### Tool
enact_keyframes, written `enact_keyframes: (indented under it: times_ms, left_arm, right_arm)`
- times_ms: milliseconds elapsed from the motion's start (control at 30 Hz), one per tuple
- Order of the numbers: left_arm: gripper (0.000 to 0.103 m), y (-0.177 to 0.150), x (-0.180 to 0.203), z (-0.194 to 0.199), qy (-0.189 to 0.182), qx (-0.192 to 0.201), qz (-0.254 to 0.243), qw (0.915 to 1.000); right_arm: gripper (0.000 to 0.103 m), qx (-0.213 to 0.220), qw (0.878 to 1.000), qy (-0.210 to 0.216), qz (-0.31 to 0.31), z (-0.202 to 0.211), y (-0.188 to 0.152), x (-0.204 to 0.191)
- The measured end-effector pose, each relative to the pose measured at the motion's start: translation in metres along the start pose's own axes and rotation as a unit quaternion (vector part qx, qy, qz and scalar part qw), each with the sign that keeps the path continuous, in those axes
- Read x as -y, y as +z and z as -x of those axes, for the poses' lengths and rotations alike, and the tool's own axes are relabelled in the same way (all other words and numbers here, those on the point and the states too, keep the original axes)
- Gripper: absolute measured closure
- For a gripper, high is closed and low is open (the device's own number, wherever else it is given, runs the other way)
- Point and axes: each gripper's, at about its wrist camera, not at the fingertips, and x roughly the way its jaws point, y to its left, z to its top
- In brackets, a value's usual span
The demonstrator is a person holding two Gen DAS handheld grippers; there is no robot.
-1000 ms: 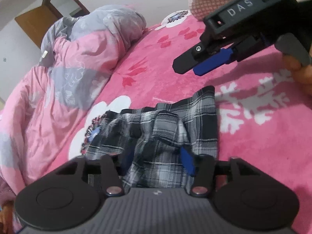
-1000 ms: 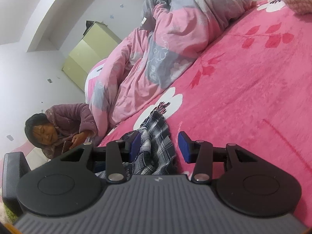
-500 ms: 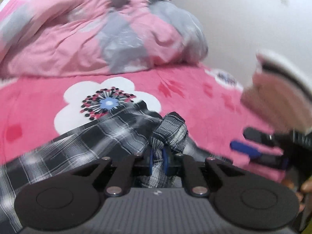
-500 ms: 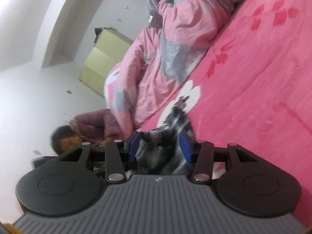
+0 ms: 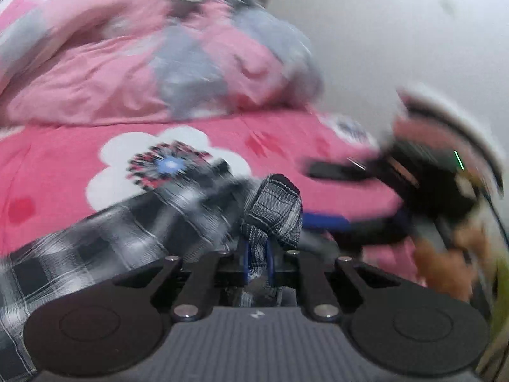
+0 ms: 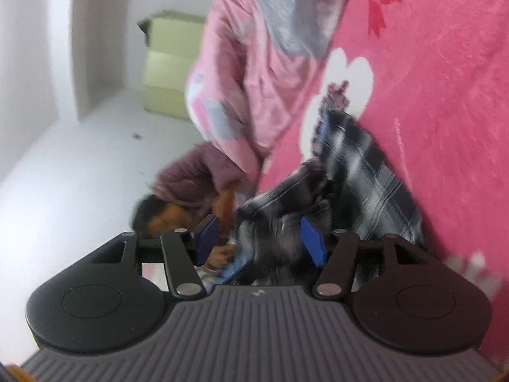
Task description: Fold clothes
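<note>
A black-and-white plaid garment [image 5: 127, 242] lies crumpled on the pink flowered bed cover [image 5: 57, 165]. My left gripper [image 5: 257, 248] pinches a raised fold of it between its blue pads, which are just starting to part. In the left wrist view my right gripper [image 5: 334, 197] hovers, blurred, just right of that fold. In the right wrist view, my right gripper [image 6: 259, 235] has its jaws opening wide. The bunched plaid garment [image 6: 366, 165] sits between and beyond the pads, which do not press on it.
A pink and grey duvet [image 5: 143, 63] is heaped along the far side of the bed. A person in a purple coat [image 6: 191, 175] crouches beside the bed. A pale yellow cabinet [image 6: 168, 63] stands by the white wall. Something pink, blurred [image 5: 429, 127], lies at the right.
My left gripper closed on a fold of the plaid garment, rolled and lifted it slightly. My right gripper rolled and swung toward the cloth, its jaws spreading wider.
</note>
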Motion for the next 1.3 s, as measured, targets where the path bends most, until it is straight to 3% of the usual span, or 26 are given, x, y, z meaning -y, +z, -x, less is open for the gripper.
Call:
enact_keyframes:
  times_ms: [133, 267, 367, 433, 500, 567, 700, 733, 800, 933, 967, 1033, 1100, 1200, 1233, 1300]
  left_arm:
    - [0.078, -0.006, 0.008, 0.000, -0.015, -0.021, -0.003, 0.9997]
    - [0.076, -0.009, -0.025, 0.014, -0.048, 0.009, 0.124, 0.9911]
    - [0.075, -0.013, -0.046, 0.023, -0.045, 0.028, 0.190, 0.9804]
    - [0.068, -0.014, -0.057, 0.029, -0.045, 0.038, 0.217, 0.9745]
    - [0.055, -0.015, -0.064, 0.034, -0.046, 0.047, 0.235, 0.9699]
    - [0.051, -0.017, -0.069, 0.039, -0.054, 0.055, 0.243, 0.9670]
    - [0.043, -0.016, -0.073, 0.041, -0.062, 0.067, 0.253, 0.9630]
    - [0.042, -0.014, -0.073, 0.041, -0.063, 0.071, 0.254, 0.9626]
    - [0.034, -0.010, -0.071, 0.042, -0.066, 0.078, 0.252, 0.9624]
    - [0.028, -0.005, -0.059, 0.040, -0.045, 0.076, 0.232, 0.9687]
    - [0.029, -0.004, -0.056, 0.038, -0.032, 0.069, 0.226, 0.9712]
    - [0.034, -0.004, -0.051, 0.032, 0.001, 0.049, 0.218, 0.9747]
    - [0.062, -0.006, -0.049, 0.027, 0.024, 0.033, 0.216, 0.9756]
    - [0.080, -0.011, -0.053, 0.020, 0.033, 0.017, 0.230, 0.9725]
    - [0.090, -0.013, -0.054, 0.019, 0.036, 0.013, 0.235, 0.9712]
    - [0.092, -0.014, -0.053, 0.018, 0.055, 0.011, 0.228, 0.9721]
  right_arm:
    - [0.045, -0.017, 0.999, -0.028, 0.027, -0.015, -0.001, 0.000]
    - [0.045, -0.012, 0.996, -0.054, 0.074, -0.018, 0.003, -0.006]
    - [0.045, -0.020, 0.992, -0.079, 0.091, -0.030, 0.017, -0.007]
    - [0.046, -0.043, 0.990, -0.092, 0.099, -0.049, 0.023, -0.007]
    - [0.051, -0.071, 0.987, -0.094, 0.105, -0.065, 0.023, -0.005]
    - [0.079, -0.066, 0.983, -0.105, 0.138, -0.067, 0.017, -0.011]
    - [0.093, -0.055, 0.964, -0.080, 0.249, -0.056, -0.008, -0.043]
    - [0.093, -0.054, 0.952, -0.077, 0.291, -0.054, -0.018, -0.053]
    - [0.093, -0.063, 0.910, -0.086, 0.401, -0.053, -0.049, -0.076]
    - [0.093, -0.084, 0.800, -0.118, 0.582, -0.061, -0.112, -0.105]
    - [0.094, -0.088, 0.780, -0.126, 0.607, -0.063, -0.123, -0.107]
    - [0.094, -0.084, 0.731, -0.149, 0.661, -0.066, -0.143, -0.108]
    - [0.094, -0.083, 0.698, -0.160, 0.693, -0.067, -0.156, -0.106]
    - [0.093, -0.087, 0.676, -0.164, 0.713, -0.064, -0.166, -0.102]
    - [0.093, -0.085, 0.675, -0.165, 0.714, -0.063, -0.167, -0.101]
    - [0.092, -0.085, 0.680, -0.164, 0.709, -0.063, -0.165, -0.103]
